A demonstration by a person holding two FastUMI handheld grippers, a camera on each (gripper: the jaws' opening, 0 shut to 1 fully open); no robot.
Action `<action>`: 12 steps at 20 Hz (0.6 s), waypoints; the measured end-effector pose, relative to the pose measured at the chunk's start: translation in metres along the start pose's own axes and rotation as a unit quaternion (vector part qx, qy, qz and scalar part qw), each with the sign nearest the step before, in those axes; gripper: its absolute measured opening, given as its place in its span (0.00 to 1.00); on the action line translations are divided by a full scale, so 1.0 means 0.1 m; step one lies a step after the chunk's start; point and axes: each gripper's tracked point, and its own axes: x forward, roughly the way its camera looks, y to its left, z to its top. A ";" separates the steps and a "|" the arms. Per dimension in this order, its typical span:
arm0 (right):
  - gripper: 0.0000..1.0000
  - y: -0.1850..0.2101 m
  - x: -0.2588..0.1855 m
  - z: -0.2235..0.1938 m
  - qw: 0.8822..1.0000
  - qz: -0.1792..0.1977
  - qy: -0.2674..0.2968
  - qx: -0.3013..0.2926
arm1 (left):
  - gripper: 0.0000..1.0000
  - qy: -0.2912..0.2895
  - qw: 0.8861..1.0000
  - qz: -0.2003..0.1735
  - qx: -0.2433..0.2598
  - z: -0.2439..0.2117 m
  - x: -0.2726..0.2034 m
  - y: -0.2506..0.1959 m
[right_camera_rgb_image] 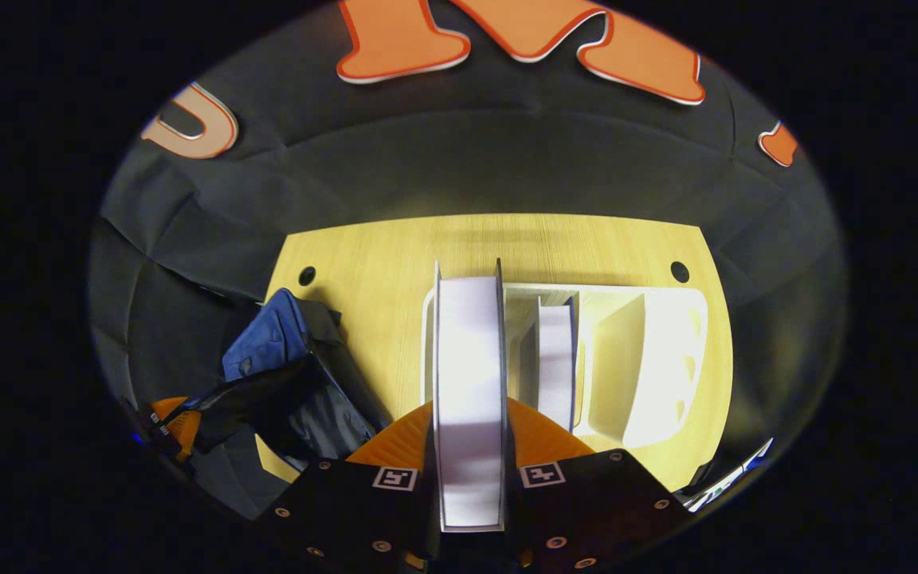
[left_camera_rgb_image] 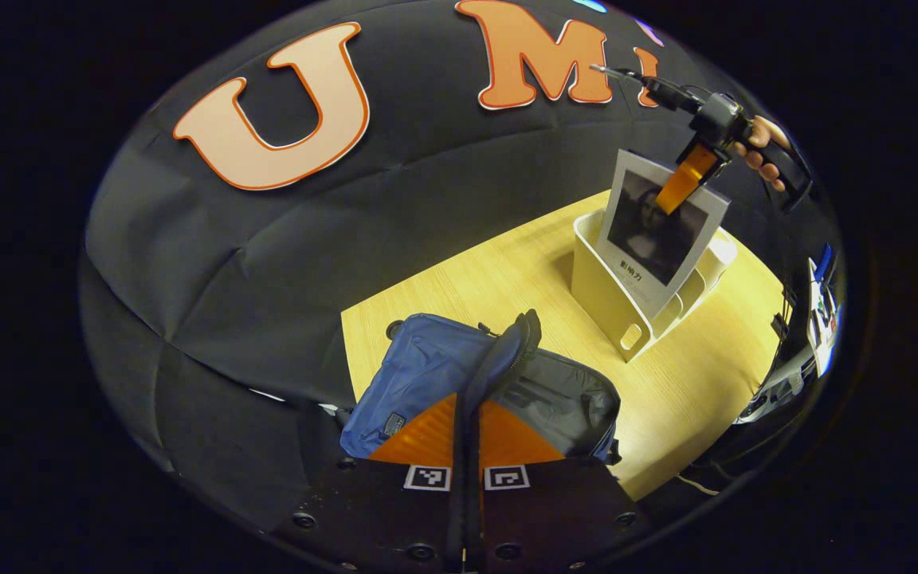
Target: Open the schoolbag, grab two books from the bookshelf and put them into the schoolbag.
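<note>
Left gripper view: the left gripper [left_camera_rgb_image: 465, 434] is clamped on the raised edge of the blue schoolbag [left_camera_rgb_image: 427, 375], which lies on the wooden table [left_camera_rgb_image: 690, 383], mouth parted. Its far end is cut off behind the fingers. Right of it stands the white bookshelf [left_camera_rgb_image: 626, 311].

The right gripper [right_camera_rgb_image: 471, 446] is clamped on a book [left_camera_rgb_image: 661, 231], held upright with its long axis vertical, lower edge inside the bookshelf. A second book [right_camera_rgb_image: 556, 359] stands in the next compartment, mostly hidden.

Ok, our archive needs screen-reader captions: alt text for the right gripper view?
The right gripper clamps a book by its edge, above a white bookshelf on a wooden table. A second book remains inside; the open schoolbag sits left.
</note>
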 end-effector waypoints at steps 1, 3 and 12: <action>0.32 -0.01 -0.14 0.03 1.000 0.007 -0.011 0.001 | 0.01 0.000 1.000 0.000 -0.002 0.02 -0.01 0.02; 0.32 -0.01 -0.39 0.07 0.999 0.023 -0.038 0.003 | 0.01 -0.004 1.000 -0.001 -0.004 0.07 -0.05 0.05; 0.32 0.27 -1.03 -0.06 0.981 0.143 -0.121 0.054 | 0.01 0.004 1.000 -0.007 -0.021 0.17 -0.04 -0.09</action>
